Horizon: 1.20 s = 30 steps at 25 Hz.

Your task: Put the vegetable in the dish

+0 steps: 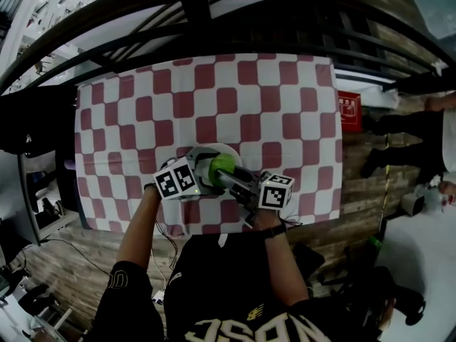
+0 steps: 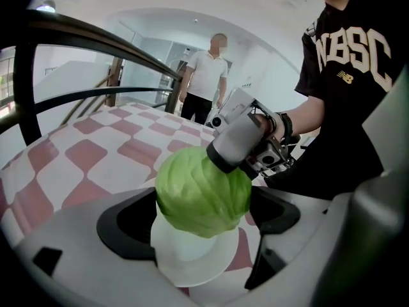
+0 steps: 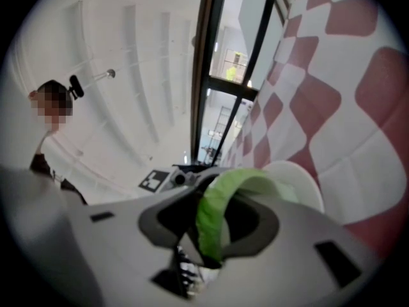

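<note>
Green leafy cabbage head (image 2: pixel 201 194) sits btwn the two pads of the left claw (image 2: pixel 201 215), directly above a round white dish (image 2: pixel 192 267); can't tell whether its underside touches the dish. Left claw: jaws wide apart, one either side of the cabbage, pads not visibly pressing on it. Right claw (image 3: pixel 214 226) comes in from the upper right in the left gripper view & is clamped on the cabbage's upper side. Its own view shows a fold of green leaf pinched btwn its jaws, w/ the dish rim just beyond. In the head view both claws meet over the dish, near the front-middle of the table (image 1: pixel 285 98), marker cubes facing up. Table is covered w/ a red-and-white chequered cloth (image 1: pixel 142 120). Beyond it runs a dark curved metal railing (image 1: pixel 214 13). Wood-plank floor (image 1: pixel 356 212) lies to the right, w/ a small red box (image 1: pixel 349 110) just beside the table's right edge. Bystander in a white tee (image 2: pixel 208 75) stands past the far side of the table.
</note>
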{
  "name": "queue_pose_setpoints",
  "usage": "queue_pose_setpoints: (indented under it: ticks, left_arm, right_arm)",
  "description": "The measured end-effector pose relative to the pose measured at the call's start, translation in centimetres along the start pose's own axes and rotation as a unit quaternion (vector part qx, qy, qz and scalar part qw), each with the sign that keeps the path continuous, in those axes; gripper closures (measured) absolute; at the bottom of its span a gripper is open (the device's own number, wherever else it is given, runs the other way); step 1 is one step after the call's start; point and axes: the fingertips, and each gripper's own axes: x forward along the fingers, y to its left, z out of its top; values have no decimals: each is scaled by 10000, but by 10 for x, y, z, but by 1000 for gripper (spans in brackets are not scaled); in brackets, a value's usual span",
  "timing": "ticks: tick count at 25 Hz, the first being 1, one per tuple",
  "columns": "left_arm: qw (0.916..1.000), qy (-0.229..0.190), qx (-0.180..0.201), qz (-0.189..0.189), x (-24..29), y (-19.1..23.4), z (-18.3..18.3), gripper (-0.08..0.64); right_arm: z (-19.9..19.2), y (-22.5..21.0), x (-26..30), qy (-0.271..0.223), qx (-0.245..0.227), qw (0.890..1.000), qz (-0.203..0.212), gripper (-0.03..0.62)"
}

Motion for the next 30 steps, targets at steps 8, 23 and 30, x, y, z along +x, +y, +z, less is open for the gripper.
queue_pose_setpoints:
  ticks: [8, 23, 30]
  left_arm:
    - [9972, 711, -75, 219, -12, -4, -20, 91]
    - [9139, 3251, 2119, 1193, -15, 10, -31, 95]
    - [8604, 3968, 2889, 1371, 0, 12, -31, 95]
  right_arm:
    - [-14, -2, -8, 353, -15, 9992, -177, 442]
    - [77, -9, -74, -1697, -593, 9790, -967, 442]
    - [90, -2, -95, -2229, -735, 9656, -1119, 442]
